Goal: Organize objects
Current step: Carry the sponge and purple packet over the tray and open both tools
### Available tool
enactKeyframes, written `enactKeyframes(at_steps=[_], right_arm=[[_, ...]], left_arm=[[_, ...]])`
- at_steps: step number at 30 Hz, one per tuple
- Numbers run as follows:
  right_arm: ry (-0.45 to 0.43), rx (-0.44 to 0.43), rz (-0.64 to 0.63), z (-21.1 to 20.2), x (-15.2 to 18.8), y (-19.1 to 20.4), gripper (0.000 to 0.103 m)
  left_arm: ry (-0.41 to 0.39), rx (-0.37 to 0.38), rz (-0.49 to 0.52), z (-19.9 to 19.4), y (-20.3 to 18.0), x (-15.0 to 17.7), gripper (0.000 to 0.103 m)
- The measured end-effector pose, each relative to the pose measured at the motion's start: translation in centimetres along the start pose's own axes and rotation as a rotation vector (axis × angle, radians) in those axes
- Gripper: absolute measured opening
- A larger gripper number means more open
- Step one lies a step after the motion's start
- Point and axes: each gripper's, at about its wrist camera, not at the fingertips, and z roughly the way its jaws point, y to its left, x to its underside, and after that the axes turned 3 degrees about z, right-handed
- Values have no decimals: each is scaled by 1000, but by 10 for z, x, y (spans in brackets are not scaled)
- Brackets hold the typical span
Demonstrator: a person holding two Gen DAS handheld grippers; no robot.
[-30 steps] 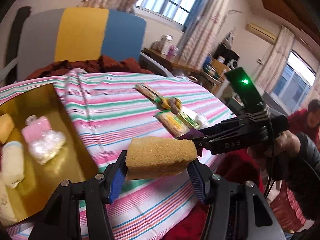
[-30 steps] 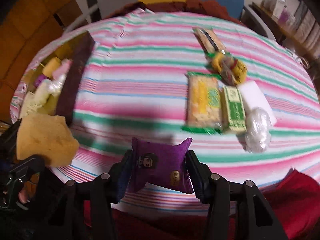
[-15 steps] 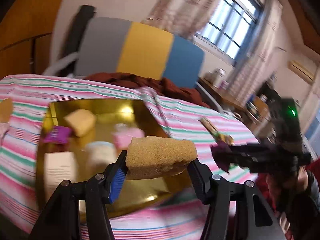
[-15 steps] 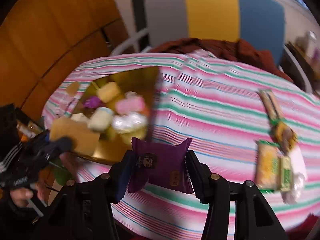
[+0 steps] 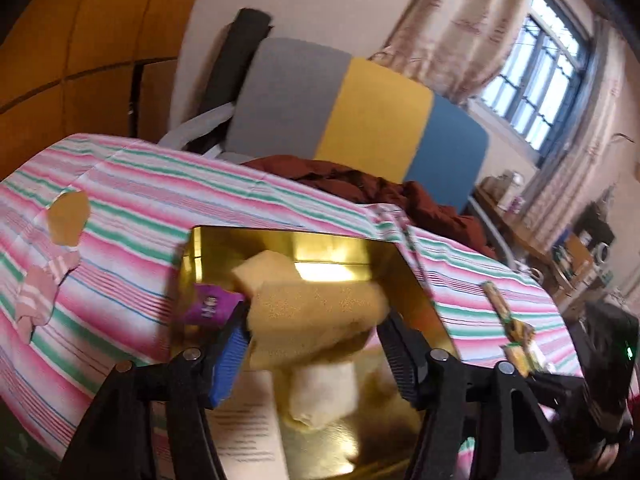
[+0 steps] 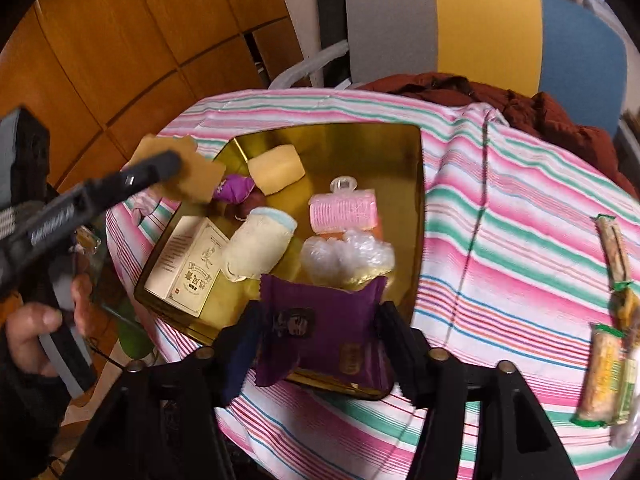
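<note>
Tray (image 6: 414,184): glossy gold metal, mirror-smooth walls.
Sponge (image 5: 316,320): rough, porous, matt yellow foam.
Purple packet (image 6: 320,328): shiny crinkled foil-like wrap.
Tablecloth (image 6: 500,240): soft striped cloth, matt, creased.
Box (image 6: 188,264): smooth matt cream card.
Roller (image 6: 343,213): pink, fuzzy-looking.
Wall panels (image 6: 120,40), upper left: smooth brown wood.
Bag (image 6: 344,252): clear, glossy plastic.

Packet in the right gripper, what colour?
Purple packet, clearest in the right wrist view.

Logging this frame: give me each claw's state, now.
Left claw: shut on the sponge.
Right claw: shut on the purple packet.
</note>
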Motion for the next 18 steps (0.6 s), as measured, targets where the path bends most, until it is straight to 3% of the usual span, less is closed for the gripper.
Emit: enactKeyframes(at_steps=[3, 5, 9, 18], right_arm=[[21, 1, 2, 9, 3, 1, 68], [32, -4, 11, 13, 4, -1, 80], [32, -9, 25, 13, 8, -2, 80], [-18, 12, 20, 4, 20, 10, 87]], left_arm=[[11, -27, -47, 4, 10, 1, 77], [8, -33, -75, 2, 17, 2, 77], [-18, -56, -94, -9, 19, 10, 77], [-30, -73, 0, -30, -14, 34, 77]])
